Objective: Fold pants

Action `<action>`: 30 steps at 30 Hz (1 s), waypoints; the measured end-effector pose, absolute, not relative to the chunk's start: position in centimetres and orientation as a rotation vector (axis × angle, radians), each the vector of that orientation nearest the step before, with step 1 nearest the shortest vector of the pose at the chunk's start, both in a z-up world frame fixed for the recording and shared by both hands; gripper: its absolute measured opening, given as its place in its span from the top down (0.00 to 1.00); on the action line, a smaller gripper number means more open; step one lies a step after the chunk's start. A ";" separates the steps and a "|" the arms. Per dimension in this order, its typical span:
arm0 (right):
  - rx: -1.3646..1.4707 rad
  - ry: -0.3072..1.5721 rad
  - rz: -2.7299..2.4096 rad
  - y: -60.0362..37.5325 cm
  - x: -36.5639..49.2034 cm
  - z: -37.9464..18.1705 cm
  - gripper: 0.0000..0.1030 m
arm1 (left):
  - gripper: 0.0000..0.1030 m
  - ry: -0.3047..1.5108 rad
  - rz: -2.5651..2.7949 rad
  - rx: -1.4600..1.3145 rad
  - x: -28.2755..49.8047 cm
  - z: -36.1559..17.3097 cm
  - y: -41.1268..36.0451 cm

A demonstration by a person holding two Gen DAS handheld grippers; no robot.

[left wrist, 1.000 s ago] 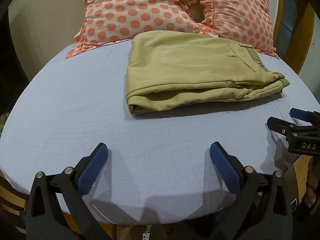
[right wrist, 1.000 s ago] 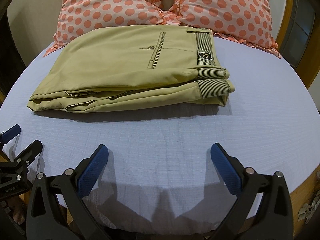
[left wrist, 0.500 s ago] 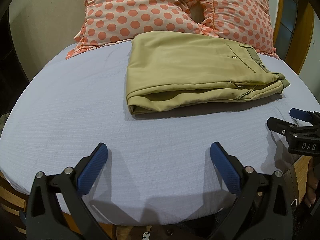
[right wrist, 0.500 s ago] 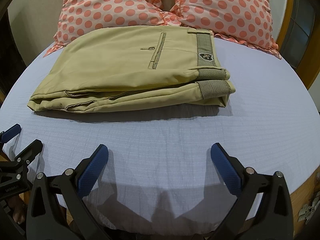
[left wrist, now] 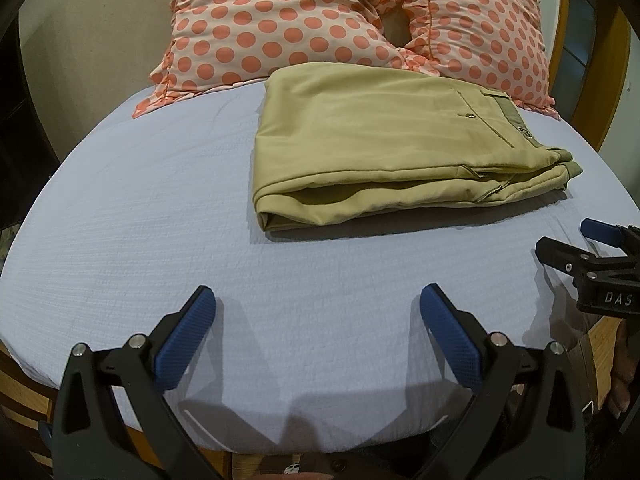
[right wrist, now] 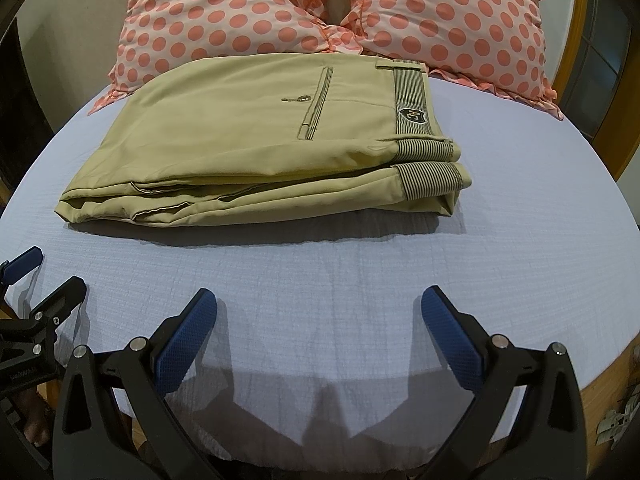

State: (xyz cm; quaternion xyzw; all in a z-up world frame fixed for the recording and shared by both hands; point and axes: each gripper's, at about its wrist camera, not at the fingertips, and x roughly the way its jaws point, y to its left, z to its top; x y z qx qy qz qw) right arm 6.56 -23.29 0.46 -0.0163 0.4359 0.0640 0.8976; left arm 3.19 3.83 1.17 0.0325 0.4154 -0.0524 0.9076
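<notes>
Behind, two dotted pillows (right wrist: 248, 12) touch the folded pants (right wrist: 260, 140).

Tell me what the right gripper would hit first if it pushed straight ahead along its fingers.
Probably the folded khaki pants. The open right gripper points across bare lavender bedsheet toward their near stacked edge; the polka-dot pillows lie behind. Depth is uncertain in fisheye.
</notes>
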 end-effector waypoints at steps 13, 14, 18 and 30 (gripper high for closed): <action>-0.032 0.901 0.130 -23.2 6.5 0.4 0.01 | 0.02 0.859 -0.109 0.067 3.5 1.3 4.1; -0.032 0.901 0.130 -23.2 6.6 0.4 0.01 | 0.02 0.859 -0.108 0.067 3.5 1.3 4.1; -0.032 0.901 0.130 -23.3 6.5 0.4 0.01 | 0.02 0.859 -0.108 0.066 3.4 1.2 4.1; -0.031 0.899 0.129 -23.2 6.6 0.5 0.01 | 0.02 0.862 -0.107 0.063 3.7 1.3 4.2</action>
